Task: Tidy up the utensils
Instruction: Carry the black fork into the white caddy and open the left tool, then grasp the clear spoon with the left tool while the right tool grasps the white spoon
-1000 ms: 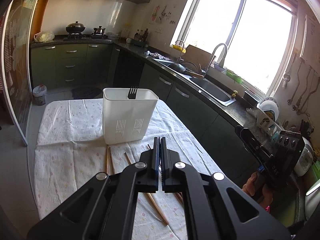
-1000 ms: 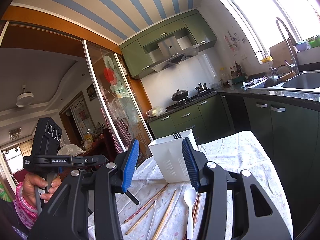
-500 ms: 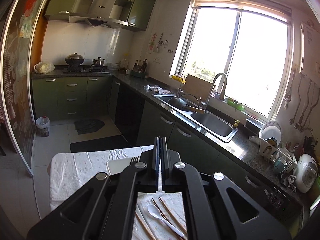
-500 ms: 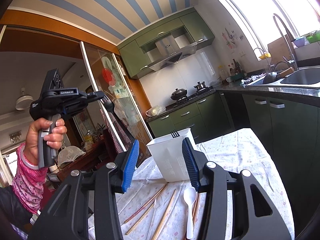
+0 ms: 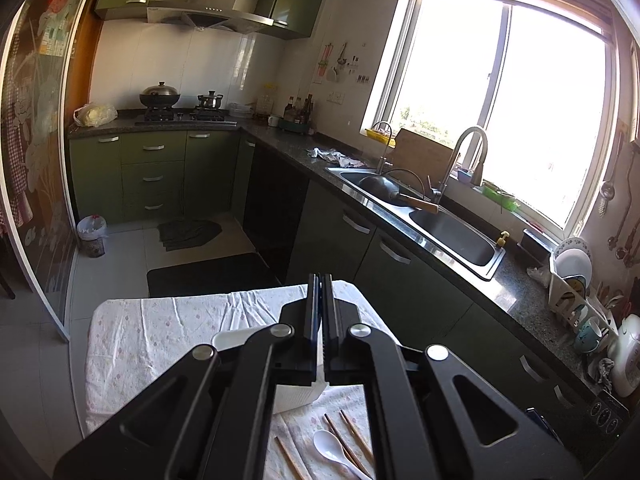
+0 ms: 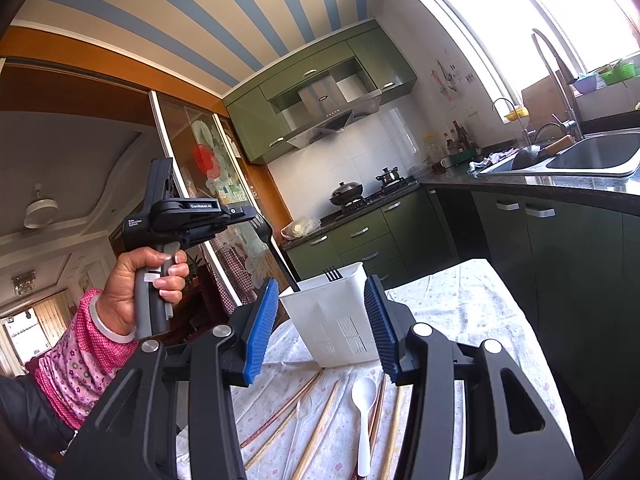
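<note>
Nearest the right wrist camera, the right hand-held gripper [image 6: 321,282] is released: its blue pads [image 6: 260,328] stand apart with nothing between them, and the white container [image 6: 336,320] shows through the gap, farther back. In front of the container, on the flowered cloth of the bench [image 6: 460,300], lie the loose utensils: a white spoon [image 6: 364,396] with its bowl towards the container, several wooden chopsticks [image 6: 316,436] on both sides of the spoon, and a clear spoon [image 6: 301,406] to its left, hard to make out.

The container stands upright on the bench. A black fork [image 6: 331,274] already rests in it, tines poking up above the far rim.

Up and to the left of the container, a left hand [image 6: 148,276] in a pink patterned sleeve [image 6: 80,364] grips the left hand-held gripper [image 5: 322,280]. Its jaws are clenched on a second black fork [image 6: 280,260], which hangs slanting from the tip; the fork's lower end reaches the container's left rim, and whether it is inside cannot be told.

Beyond the container are green cabinets [image 6: 360,240], a stove with a wok [image 6: 346,192], and to the right a sink [image 6: 592,156] under a bright window
</note>
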